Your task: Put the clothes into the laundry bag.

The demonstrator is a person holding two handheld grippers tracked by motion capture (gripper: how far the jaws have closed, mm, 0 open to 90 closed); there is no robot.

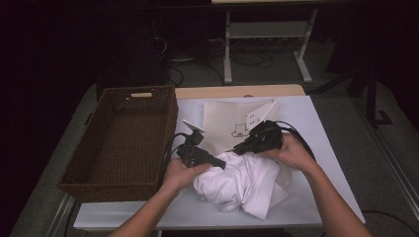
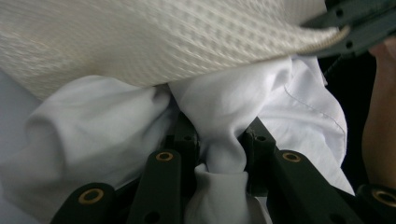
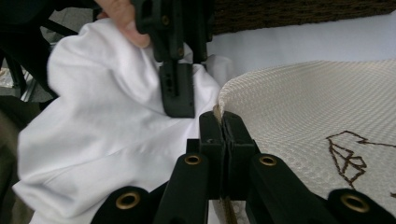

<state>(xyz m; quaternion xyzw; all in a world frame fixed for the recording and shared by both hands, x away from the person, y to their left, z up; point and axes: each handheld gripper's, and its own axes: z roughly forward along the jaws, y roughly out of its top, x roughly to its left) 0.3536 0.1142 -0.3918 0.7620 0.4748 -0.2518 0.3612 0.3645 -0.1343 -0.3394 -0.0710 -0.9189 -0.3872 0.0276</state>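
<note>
Between left gripper [image 1: 221, 163] jaws, bunched white shirt [image 2: 219, 140] pinched, right gripper [image 1: 238, 147] jaws clamped on cream bag [image 3: 299, 107] edge.

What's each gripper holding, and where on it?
Left gripper pinches a bunched fold of the white garment. Right gripper is clamped on the edge of the cream bag.

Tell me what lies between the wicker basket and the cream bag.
In the high view, between the wicker basket and the cream bag: bare white tabletop.
</note>
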